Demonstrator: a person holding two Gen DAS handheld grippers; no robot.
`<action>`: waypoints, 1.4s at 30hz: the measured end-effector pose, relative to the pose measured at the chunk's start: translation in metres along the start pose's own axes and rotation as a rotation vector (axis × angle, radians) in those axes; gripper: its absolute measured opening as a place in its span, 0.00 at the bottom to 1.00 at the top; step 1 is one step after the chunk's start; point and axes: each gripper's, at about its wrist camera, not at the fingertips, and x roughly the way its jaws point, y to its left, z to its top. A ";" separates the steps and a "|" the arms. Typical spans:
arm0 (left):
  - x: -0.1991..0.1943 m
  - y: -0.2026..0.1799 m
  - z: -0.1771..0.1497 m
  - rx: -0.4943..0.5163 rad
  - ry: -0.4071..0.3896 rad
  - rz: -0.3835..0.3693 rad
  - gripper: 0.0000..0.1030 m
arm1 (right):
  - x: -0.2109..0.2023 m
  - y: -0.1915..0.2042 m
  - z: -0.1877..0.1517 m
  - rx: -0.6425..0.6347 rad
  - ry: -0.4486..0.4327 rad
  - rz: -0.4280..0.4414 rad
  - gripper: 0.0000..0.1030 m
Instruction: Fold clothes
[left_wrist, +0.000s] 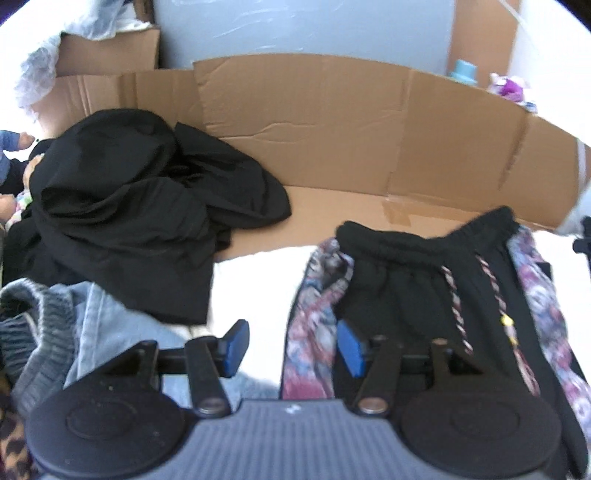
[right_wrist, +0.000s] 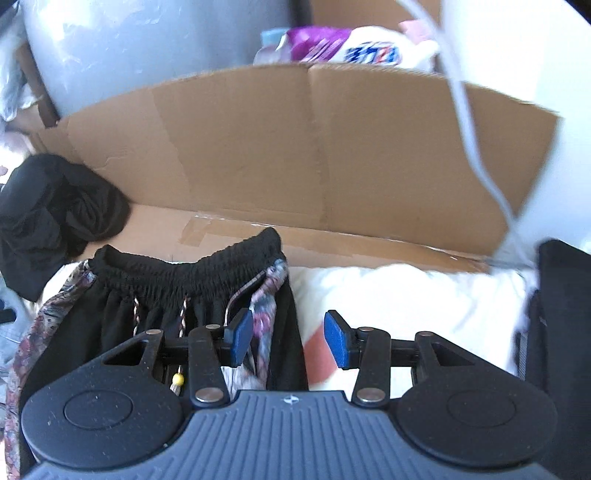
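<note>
Black drawstring shorts with paisley side panels (left_wrist: 436, 295) lie flat on a white padded surface (left_wrist: 258, 280), elastic waistband toward a brown cardboard wall (left_wrist: 332, 125). The left gripper (left_wrist: 291, 345) hovers above the shorts' left edge, its blue-padded jaws apart and holding nothing, one pad over white surface, the other over a paisley panel. The right gripper (right_wrist: 289, 341) hangs over the shorts' (right_wrist: 184, 291) right edge, jaws likewise apart and empty.

Only the left wrist view takes in the heap of crumpled black clothing (left_wrist: 140, 206) in full, along with a grey ribbed knit (left_wrist: 33, 332) and pale blue denim (left_wrist: 122, 325) beside it. The right wrist view alone shows a purple-and-white package (right_wrist: 347, 44) behind the cardboard (right_wrist: 332, 147), a white cable (right_wrist: 476, 140) and a black object (right_wrist: 561, 317) at the right edge.
</note>
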 end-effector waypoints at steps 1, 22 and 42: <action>-0.008 -0.003 -0.003 0.013 0.002 -0.007 0.54 | -0.008 0.002 -0.004 -0.012 0.002 -0.009 0.47; -0.153 -0.028 -0.073 0.097 -0.014 -0.087 0.54 | -0.146 0.031 -0.122 -0.059 0.035 0.090 0.47; -0.179 -0.025 -0.146 0.086 0.067 -0.110 0.55 | -0.199 0.029 -0.244 -0.059 0.102 0.081 0.47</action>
